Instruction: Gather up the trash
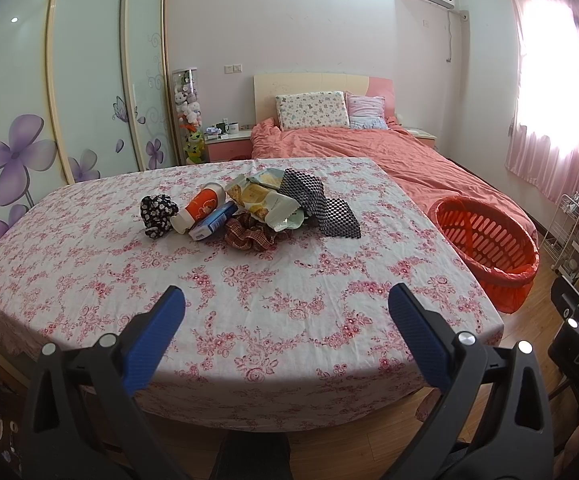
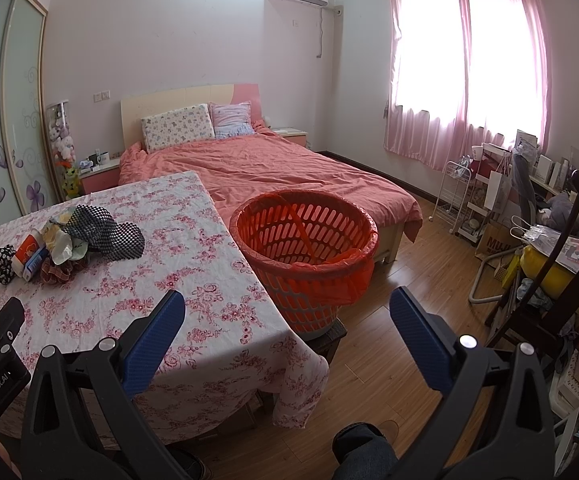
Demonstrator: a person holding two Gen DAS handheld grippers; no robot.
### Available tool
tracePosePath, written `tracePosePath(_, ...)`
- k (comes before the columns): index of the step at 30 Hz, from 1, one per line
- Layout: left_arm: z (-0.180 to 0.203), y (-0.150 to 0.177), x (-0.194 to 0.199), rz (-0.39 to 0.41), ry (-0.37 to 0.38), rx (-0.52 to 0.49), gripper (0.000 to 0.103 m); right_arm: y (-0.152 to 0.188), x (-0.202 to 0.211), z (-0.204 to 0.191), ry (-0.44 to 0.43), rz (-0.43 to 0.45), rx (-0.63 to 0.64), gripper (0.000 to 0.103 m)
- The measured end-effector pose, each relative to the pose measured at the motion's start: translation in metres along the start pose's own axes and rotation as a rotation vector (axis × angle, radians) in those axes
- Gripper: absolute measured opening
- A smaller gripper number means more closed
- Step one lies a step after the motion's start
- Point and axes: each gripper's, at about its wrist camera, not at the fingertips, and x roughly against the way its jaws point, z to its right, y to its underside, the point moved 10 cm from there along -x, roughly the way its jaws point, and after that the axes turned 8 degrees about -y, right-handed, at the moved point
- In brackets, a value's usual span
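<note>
Over the near table edge (image 1: 273, 364), left gripper (image 1: 285, 308) hovers level, jaws wide apart, empty, facing the trash pile (image 1: 249, 208). Right gripper (image 2: 287, 310) likewise agape, empty, facing the basket (image 2: 305, 256).

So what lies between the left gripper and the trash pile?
Only bare tablecloth separates the left gripper from the trash pile, in the left wrist view.

Ahead of you stands a bed (image 2: 273, 168) with a salmon cover against the pale wall (image 2: 177, 40). To your right, daylight glows through pink curtains (image 2: 465, 68) above the wooden floor (image 2: 385, 344); a flower-printed wardrobe (image 1: 85, 76) rises on your left.
</note>
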Motion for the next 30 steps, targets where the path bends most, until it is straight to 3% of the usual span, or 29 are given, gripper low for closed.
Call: tracePosePath(30, -0.0005, 0.0002, -0.0012, -0.004, -0.001, -0.001, 0.099, -0.0013, 0.0026, -0.0007, -0.002, 0.002, 0.0, 0.101)
